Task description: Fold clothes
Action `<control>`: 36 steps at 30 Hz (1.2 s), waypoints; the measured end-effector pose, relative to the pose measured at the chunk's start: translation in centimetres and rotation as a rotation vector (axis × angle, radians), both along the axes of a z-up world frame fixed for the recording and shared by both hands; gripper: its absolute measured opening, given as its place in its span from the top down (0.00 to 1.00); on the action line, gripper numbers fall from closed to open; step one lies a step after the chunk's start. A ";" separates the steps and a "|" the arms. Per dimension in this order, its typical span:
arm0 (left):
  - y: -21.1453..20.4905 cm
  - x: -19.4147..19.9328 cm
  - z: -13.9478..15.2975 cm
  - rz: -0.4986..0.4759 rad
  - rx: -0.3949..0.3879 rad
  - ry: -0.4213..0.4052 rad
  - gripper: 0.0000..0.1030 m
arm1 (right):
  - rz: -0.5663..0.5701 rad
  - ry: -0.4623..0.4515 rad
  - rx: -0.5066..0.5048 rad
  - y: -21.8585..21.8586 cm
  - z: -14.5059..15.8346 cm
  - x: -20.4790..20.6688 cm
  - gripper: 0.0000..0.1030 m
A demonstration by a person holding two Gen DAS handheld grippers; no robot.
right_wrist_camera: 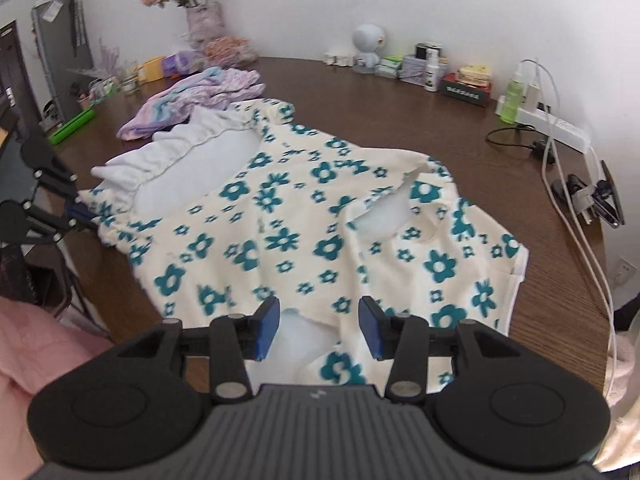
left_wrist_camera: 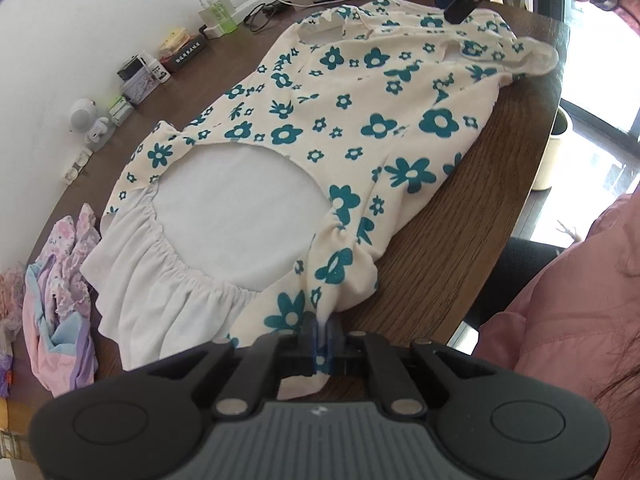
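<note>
Cream cotton dress with teal flowers (right_wrist_camera: pixel 304 224) lies flat on your brown wooden bench (right_wrist_camera: pixel 400 112). Your left gripper (left_wrist_camera: pixel 320 344) pinches its hem; right gripper (right_wrist_camera: pixel 318 326) gapes, so lifting alone skews it.

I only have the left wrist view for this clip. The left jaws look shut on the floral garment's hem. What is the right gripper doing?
Observer: The right gripper is open, jaws wide apart over the sleeve end of the floral garment, gripping nothing.
Reviewer: Is the cloth between its jaws?
Observer: A bit of cream fabric lies below the gap; I cannot tell if the pads touch it.
Reviewer: Anything beyond the garment that I miss?
Observer: A vase of pink flowers stands at the wall, behind the pastel clothes pile.
Reviewer: And the left gripper from there?
Observer: The left gripper pinches the garment's edge by the white ruffle.
</note>
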State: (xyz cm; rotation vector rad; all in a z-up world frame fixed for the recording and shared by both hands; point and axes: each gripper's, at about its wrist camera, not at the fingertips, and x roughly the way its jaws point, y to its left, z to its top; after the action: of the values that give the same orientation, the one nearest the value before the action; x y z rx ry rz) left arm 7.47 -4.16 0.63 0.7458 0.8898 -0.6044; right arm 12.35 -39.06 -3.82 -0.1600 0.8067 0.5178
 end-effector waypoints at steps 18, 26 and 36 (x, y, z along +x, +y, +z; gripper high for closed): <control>-4.9 5.1 -1.1 -0.028 -0.092 0.073 0.92 | -0.105 0.253 0.222 0.5 -3.9 17.0 0.98; -4.5 5.8 -0.1 -0.016 -0.113 0.075 0.88 | -0.054 0.264 0.221 0.0 -2.8 17.0 0.65; -2.9 17.4 4.2 0.121 -0.136 -0.171 0.69 | -0.147 0.011 -0.103 0.7 -0.2 17.1 0.59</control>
State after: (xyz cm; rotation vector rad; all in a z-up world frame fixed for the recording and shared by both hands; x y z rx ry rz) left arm 24.85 -7.11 4.82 0.6069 0.7229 -0.4808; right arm 29.47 -38.32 -4.06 -0.1915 0.8494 0.3391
